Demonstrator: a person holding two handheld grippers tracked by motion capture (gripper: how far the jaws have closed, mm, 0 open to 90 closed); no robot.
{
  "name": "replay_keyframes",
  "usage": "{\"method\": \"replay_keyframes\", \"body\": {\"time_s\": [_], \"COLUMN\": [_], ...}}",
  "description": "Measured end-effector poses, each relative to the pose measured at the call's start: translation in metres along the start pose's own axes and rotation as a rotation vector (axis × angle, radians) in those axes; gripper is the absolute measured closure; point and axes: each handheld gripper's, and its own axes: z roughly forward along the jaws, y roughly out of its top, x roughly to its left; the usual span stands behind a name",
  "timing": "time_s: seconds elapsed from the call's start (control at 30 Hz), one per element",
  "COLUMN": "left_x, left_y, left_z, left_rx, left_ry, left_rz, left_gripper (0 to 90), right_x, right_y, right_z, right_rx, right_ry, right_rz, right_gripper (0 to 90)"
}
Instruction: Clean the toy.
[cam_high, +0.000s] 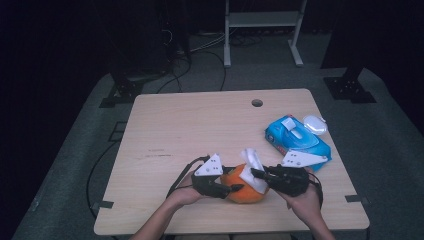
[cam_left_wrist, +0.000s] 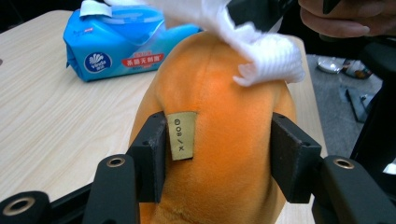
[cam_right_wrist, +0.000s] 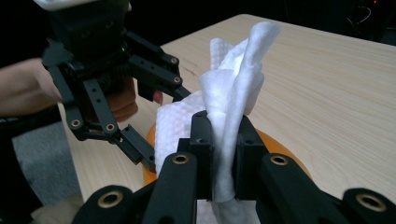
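We clamp the orange plush toy (cam_left_wrist: 219, 140) at the table's (cam_high: 175, 130) near edge with the left gripper (cam_left_wrist: 219, 156). The right gripper (cam_right_wrist: 223, 161) pinches a white wipe (cam_right_wrist: 233, 102) against its top. Wiping step in hand; next, probably firm strokes across the plush.

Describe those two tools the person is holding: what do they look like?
Both are black. The left gripper and right gripper each carry a grey three-cornered plate dotted with small holes and trail a black cable. Their jaws are linked bars with brass-ringed pivots, ending in square black pads. The forearms are bare.
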Motion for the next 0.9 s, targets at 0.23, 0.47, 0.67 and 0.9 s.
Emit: {"method": "replay_keyframes", "body": {"time_s": [0.23, 0.47, 0.67, 0.9], "left_x": [0.008, 0.003, 0.019, 0.02], "left_y": [-0.005, -0.005, -0.01, -0.022], "left_z": [0.0, 0.004, -0.003, 0.006], "left_rx": [-0.015, -0.02, -0.075, -0.053], "left_ry": [0.0, -0.009, -0.017, -0.082], "left_rz": [-0.052, -0.05, -0.172, -0.17], "left_gripper": [44.0, 40.1, 19.0, 17.0], "right_x": [-0.027, -0.012, -0.022, -0.035], "right_y": [-0.018, -0.009, -0.018, -0.023], "right_z": [0.003, 0.007, 0.007, 0.0], "right_rx": [0.038, 0.015, 0.07, 0.081], "right_ry": [-0.038, 0.017, 0.01, -0.009], "right_rz": [0.104, 0.082, 0.103, 0.132], "right_gripper": [80.4, 80.3, 80.3, 79.9]}}
